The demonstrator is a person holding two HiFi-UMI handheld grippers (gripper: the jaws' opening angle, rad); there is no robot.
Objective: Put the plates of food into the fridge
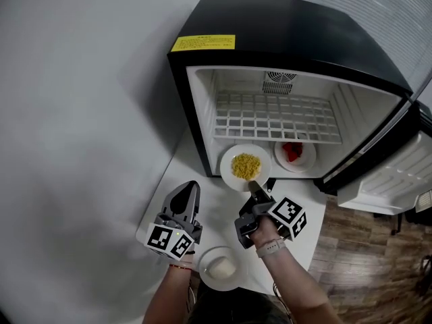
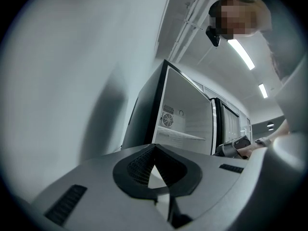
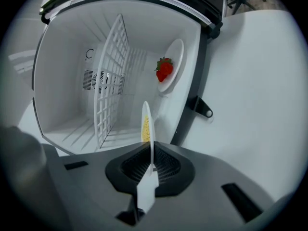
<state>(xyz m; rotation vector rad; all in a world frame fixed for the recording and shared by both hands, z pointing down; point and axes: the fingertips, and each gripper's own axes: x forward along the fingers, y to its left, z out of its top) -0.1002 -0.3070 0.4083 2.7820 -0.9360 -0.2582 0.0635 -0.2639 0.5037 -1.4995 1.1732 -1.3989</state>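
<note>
Right tool (image 1: 251,184): my jaws are clamped on the near rim of the corn plate (image 1: 246,166). I grip it by the edge so the far side can go in first, and I keep it flat so the loose kernels don't slide.
Corn plate: at the mouth of the fridge (image 1: 283,39), lower than the wire shelf (image 1: 277,117) and left of the strawberry plate (image 1: 295,155). I can't tell whether it rests on the fridge floor yet.
Strawberry plate: already inside on the fridge floor, on the right. That leaves the left half of the floor free, which I judge is why I am bringing the corn in on that side.
Left tool (image 1: 189,186): jaws together with nothing between them. It hangs over the worktop (image 1: 216,211), left of the fridge opening, where it is out of the right arm's path.
Third plate (image 1: 219,268): on the worktop close to my body, with something pale on it. I take it for the last one to load.
Door (image 1: 391,174): swung wide to the right, so the whole opening is clear.
Next move, as I judge it: push the corn plate deeper, set it down beside the strawberry plate without knocking it, then let go.
Risk: a rim grip gives little hold, so a tilt could spill the corn.
</note>
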